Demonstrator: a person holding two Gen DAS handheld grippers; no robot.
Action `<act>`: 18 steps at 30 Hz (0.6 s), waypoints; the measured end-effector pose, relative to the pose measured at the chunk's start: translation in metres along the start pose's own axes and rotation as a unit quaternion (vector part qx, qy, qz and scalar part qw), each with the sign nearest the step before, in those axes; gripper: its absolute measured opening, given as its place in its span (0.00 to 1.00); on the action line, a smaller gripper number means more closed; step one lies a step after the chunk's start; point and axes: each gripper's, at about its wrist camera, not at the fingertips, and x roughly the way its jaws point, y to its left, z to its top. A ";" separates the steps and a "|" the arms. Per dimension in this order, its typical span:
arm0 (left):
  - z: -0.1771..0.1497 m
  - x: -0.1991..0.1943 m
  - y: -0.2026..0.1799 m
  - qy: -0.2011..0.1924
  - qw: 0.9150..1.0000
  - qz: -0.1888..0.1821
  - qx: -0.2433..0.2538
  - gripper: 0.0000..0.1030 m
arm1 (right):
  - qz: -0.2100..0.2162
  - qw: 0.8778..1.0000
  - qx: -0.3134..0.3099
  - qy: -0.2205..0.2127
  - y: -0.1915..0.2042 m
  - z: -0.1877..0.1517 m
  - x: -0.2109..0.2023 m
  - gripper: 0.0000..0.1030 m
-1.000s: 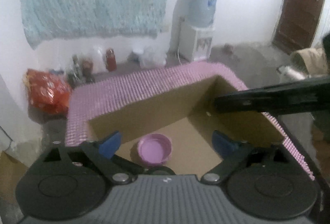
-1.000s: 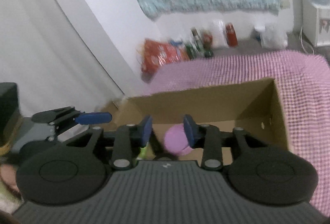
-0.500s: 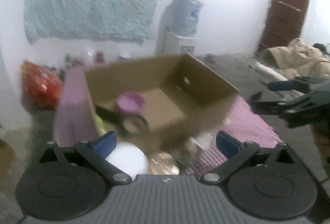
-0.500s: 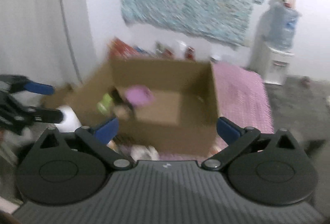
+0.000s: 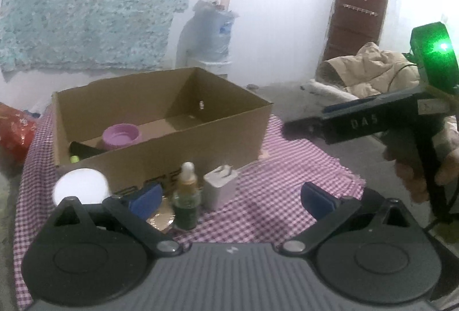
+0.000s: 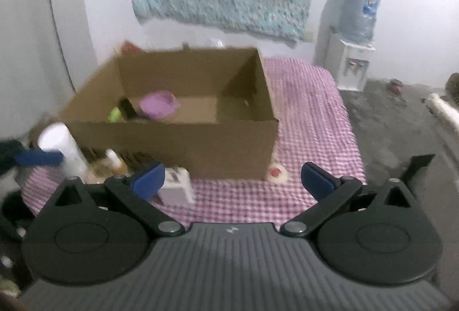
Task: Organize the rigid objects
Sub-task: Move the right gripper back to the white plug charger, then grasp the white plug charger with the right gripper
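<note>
Box [image 5: 160, 121]: open cardboard, on the checked cloth [image 5: 287, 167], ahead of both sets of fingers. Holds a purple lid [image 5: 122, 136], a dark item and a small green one at its left end.

Items not yet boxed, all on the cloth in front of the box's near wall:
- Dropper bottle [image 5: 186, 196]: upright, long axis vertical, just ahead of the left gripper's [image 5: 231, 197] left finger, inside the gap.
- White charger [image 5: 219, 187]: upright, just right of the bottle, near the middle of the same gap.
- White round container [image 5: 81, 186]: outside the left finger, further left.
- Small round red-centred piece [image 6: 276, 173]: at the box's right near corner, ahead of the right gripper [image 6: 232, 180].

Left fingers: spread wide, nothing between the pads. Right fingers: fully apart, empty.

Judgement: bottle and charger lie nearer the left hand. In the right wrist view the charger sits just beside the right gripper's left finger, at the edge of its reach. A straight advance of the left fingers would meet both items together.
</note>
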 end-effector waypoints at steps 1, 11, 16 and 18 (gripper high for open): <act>-0.003 0.004 -0.005 -0.002 1.000 -0.001 0.002 1.00 | 0.018 1.000 0.007 -0.011 -0.001 -0.002 -0.002 0.99; -0.016 0.053 -0.055 0.015 0.991 0.074 0.111 0.74 | 0.106 0.989 0.100 -0.002 -0.007 -0.016 0.038 0.98; -0.018 0.075 -0.061 0.030 0.987 0.101 0.125 0.60 | 0.123 0.985 0.118 0.006 -0.014 -0.021 0.060 0.87; -0.019 0.082 -0.062 0.036 0.985 0.110 0.127 0.55 | 0.137 0.983 0.125 0.017 -0.019 -0.023 0.071 0.77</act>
